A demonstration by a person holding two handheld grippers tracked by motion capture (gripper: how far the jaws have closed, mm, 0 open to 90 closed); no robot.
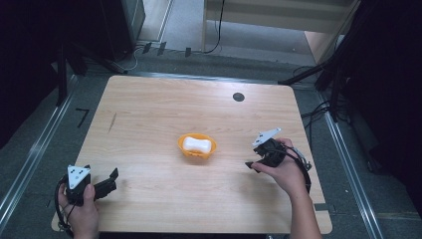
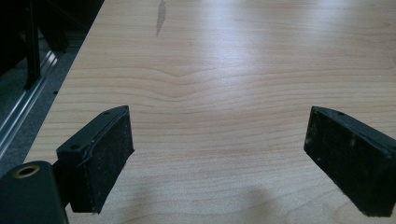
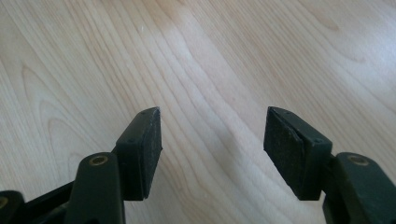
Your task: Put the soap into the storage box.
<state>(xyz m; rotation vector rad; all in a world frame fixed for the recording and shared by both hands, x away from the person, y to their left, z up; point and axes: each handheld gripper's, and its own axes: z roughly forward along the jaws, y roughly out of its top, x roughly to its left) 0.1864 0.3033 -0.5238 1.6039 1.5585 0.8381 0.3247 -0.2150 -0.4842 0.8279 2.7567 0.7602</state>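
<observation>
From the high view, your pale wood-grain rectangular bench [image 1: 149, 114] carries a small orange plastic bowl [image 1: 197, 146] a little right of its middle, with a white bone-shaped block [image 1: 195, 145] lying inside it. Your left hand [image 1: 82, 211] sits at the near left corner of the bench, holding the left gripper [image 1: 110, 180], whose 2 black jaws stand apart over the wood with nothing between them and point toward the bench's middle. Your right hand [image 1: 282, 169] rests near the right edge, about level with the bowl, and the right gripper [image 1: 252, 165] it holds points inward toward the bowl yet stays well apart from it; the grey three-cornered plate [image 1: 266, 136] rides on top. A small dark round hole [image 1: 238, 97] lies near the far edge, right of centre, and a thin dark streak [image 1: 112, 122] marks the wood toward the left edge. In the left gripper view, the left gripper [image 2: 218, 140] shows its 2 jaws spread wide, bare wood between them, the bench's left edge and a grey metal floor rail [image 2: 18, 116] at the left, and the dark streak [image 2: 160, 16] up ahead. In the right gripper view, the right gripper [image 3: 213, 140] has its 2 jaws parted as well, holding nothing, close above bare wood grain.
</observation>
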